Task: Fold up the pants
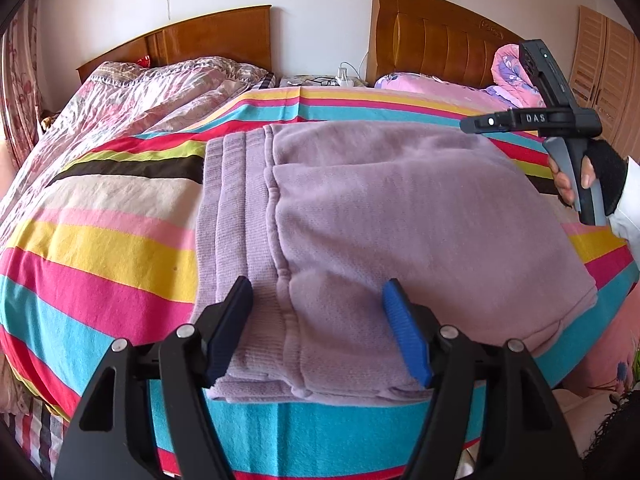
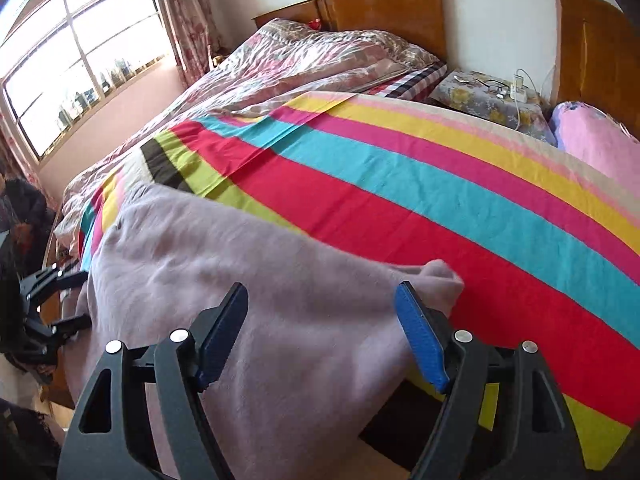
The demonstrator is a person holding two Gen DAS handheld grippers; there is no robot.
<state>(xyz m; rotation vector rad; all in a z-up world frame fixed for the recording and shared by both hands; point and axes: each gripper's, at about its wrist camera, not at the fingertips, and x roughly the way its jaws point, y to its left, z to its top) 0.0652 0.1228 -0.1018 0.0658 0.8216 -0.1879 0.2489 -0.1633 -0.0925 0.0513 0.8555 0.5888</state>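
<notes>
Lilac fleece pants (image 1: 400,208) lie folded on a bright striped bedsheet (image 1: 100,248), with the ribbed waistband (image 1: 236,208) at the left in the left wrist view. My left gripper (image 1: 316,300) hovers open over the near waistband corner, its pads apart and gripping nothing. In the right wrist view the pants (image 2: 240,264) spread below my right gripper (image 2: 320,300), which is open above the cloth near a bunched corner (image 2: 444,276). A gloved hand (image 1: 600,176) holds the right gripper (image 1: 480,123) beyond the far right of the pants. The left gripper (image 2: 76,300) shows at the left edge.
A crumpled floral quilt (image 1: 160,88) lies at the back left before two wooden headboards (image 1: 432,36). Between the headboards, a nightstand (image 2: 492,100) holds glasses and a charger. A pink pillow (image 2: 596,148) lies at the right, a window (image 2: 80,64) at the left, and a wardrobe (image 1: 604,64) stands far right.
</notes>
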